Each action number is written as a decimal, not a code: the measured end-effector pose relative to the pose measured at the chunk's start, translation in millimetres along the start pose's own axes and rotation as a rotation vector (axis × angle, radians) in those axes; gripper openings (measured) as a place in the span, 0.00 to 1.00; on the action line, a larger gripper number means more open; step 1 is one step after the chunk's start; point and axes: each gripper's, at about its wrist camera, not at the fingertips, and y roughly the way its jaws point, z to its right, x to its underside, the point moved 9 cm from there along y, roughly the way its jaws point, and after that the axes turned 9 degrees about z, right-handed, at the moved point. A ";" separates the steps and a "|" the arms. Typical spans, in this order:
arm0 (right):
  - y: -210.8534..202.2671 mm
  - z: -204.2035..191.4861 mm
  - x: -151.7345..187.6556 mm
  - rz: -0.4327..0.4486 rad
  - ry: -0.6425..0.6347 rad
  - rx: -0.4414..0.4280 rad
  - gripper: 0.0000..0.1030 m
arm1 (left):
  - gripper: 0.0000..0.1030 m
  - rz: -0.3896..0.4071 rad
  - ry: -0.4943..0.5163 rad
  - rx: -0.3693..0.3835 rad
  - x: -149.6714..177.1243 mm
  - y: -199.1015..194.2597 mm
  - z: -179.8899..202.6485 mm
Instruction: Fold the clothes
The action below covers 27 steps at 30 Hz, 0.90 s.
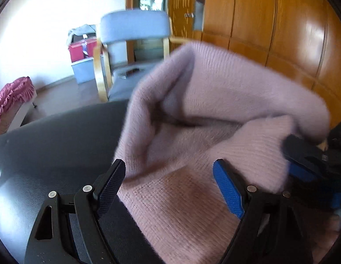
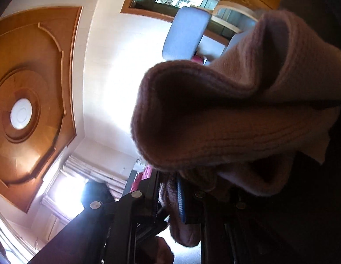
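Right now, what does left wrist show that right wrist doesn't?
Left wrist only: the left gripper open, the pink knit sweater lying loose between its fingers, part of it resting on the dark table; the wooden wardrobe; a red bin.

Right wrist only: it is tilted upward, showing the wooden ceiling panel with its round light, and the right gripper shut on a sweater fold.

Both: the sweater, the blue-grey chair and the white wall. The right gripper also shows at the left view's right edge.
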 end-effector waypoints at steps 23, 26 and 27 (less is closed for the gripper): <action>-50.1 37.9 -23.8 0.134 -0.157 0.276 0.30 | 0.69 0.139 0.406 -0.064 14.3 -30.1 87.1; -63.0 55.4 -40.5 0.148 -0.151 0.302 0.32 | 0.53 0.101 0.351 -0.106 13.7 -16.5 82.7; -67.4 61.2 -46.0 0.153 -0.149 0.311 0.32 | 0.25 0.084 0.323 -0.111 14.1 -11.4 79.8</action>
